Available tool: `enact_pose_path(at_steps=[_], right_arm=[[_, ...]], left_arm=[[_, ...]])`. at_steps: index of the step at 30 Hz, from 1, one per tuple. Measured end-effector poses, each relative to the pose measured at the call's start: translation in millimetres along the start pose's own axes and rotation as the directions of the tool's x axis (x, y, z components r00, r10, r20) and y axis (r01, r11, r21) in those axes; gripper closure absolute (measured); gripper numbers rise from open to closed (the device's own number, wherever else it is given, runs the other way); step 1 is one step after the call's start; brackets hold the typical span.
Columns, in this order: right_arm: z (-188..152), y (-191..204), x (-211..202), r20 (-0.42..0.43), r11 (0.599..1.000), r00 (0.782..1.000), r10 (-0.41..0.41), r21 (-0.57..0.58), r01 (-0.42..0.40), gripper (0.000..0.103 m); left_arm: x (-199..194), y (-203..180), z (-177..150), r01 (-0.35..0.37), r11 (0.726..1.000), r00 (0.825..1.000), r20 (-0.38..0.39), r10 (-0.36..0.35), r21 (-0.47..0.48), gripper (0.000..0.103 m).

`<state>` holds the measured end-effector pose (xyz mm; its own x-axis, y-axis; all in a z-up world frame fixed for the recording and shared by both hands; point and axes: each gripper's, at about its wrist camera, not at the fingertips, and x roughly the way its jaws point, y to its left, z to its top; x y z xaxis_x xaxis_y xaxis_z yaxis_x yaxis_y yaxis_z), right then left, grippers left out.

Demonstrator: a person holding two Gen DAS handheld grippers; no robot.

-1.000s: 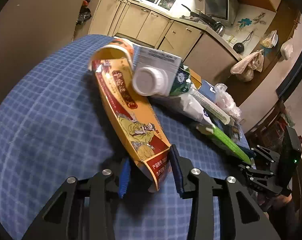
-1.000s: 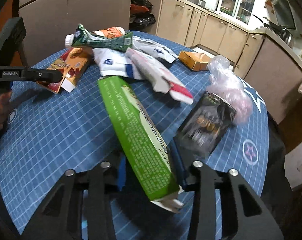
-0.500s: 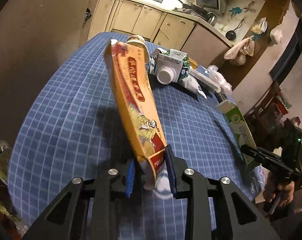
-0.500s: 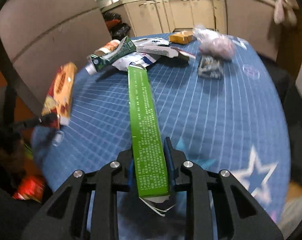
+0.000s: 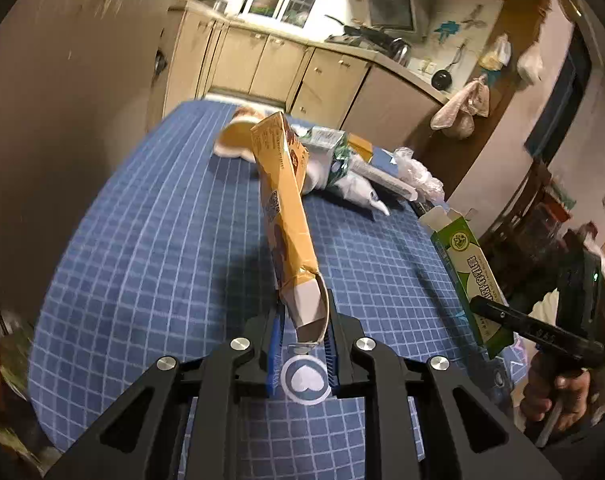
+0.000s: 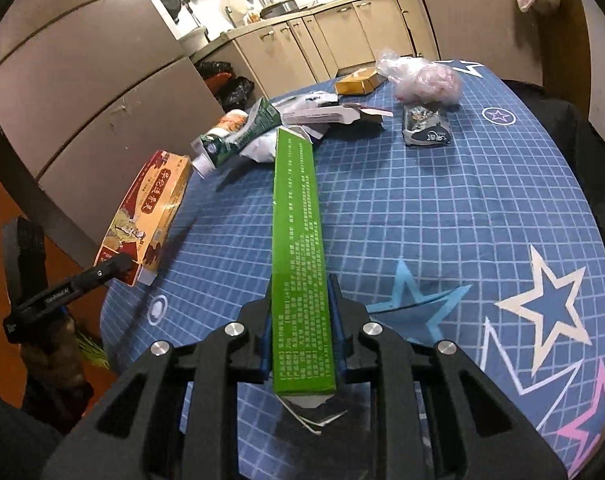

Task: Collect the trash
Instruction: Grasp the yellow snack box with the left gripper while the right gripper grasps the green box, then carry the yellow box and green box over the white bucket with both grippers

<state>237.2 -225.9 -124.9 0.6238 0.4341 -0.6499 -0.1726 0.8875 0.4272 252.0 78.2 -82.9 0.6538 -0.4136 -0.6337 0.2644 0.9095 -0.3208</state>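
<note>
Left wrist: left gripper (image 5: 302, 336) closing on yellow carton (image 5: 286, 216); right gripper (image 6: 304, 338) clamps green box (image 6: 300, 248). Blue table mat (image 6: 422, 220) bare nearside of litter pile (image 6: 302, 120).

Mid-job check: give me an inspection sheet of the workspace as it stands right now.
Surface: blue grid tablecloth, star prints.
Job's things: yellow box in left gripper; green box in right gripper.
Clutter: green carton, white packets, small yellow box, plastic bag, dark pouch.
Grippers: left jaws closing on the yellow box; right jaws shut on the green box.
Cables: nothing seen.
Surroundings: kitchen cabinets, hanging bags.
</note>
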Motion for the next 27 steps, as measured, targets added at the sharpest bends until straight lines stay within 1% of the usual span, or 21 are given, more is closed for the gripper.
enact_pose_path(at_steps=[3, 7, 10, 12, 16, 19, 27], right_arm=[[-1, 2, -2, 0.005, 1.000, 1.000, -0.010, 0.002, 0.010, 0.082], [-4, 5, -9, 0.017, 1.000, 1.000, -0.022, -0.003, 0.022, 0.083], [-6, 6, -14, 0.031, 0.999, 0.999, -0.033, -0.005, 0.033, 0.083], [-8, 8, -16, 0.036, 1.000, 0.999, -0.029, -0.004, 0.030, 0.083], [-13, 18, -19, 0.043, 0.999, 0.999, -0.030, -0.021, 0.031, 0.083], [-16, 23, -23, 0.050, 0.999, 0.998, -0.032, -0.033, 0.034, 0.083], [-20, 29, -40, 0.092, 0.998, 0.994, -0.050, -0.039, 0.053, 0.083]], left_arm=[[-2, -8, 0, -0.020, 0.999, 1.000, 0.010, 0.020, 0.028, 0.084], [-4, -19, -1, -0.076, 0.994, 0.997, 0.030, 0.074, 0.076, 0.084], [-8, -26, 0, -0.100, 0.991, 0.994, 0.048, 0.095, 0.093, 0.084], [-12, -31, 0, -0.129, 0.985, 0.990, 0.071, 0.121, 0.113, 0.084], [-15, -39, 1, -0.155, 0.979, 0.985, 0.092, 0.144, 0.132, 0.084], [-17, -47, 1, -0.196, 0.969, 0.977, 0.115, 0.179, 0.152, 0.084], [-20, -68, 5, -0.255, 0.947, 0.962, 0.155, 0.227, 0.196, 0.084]])
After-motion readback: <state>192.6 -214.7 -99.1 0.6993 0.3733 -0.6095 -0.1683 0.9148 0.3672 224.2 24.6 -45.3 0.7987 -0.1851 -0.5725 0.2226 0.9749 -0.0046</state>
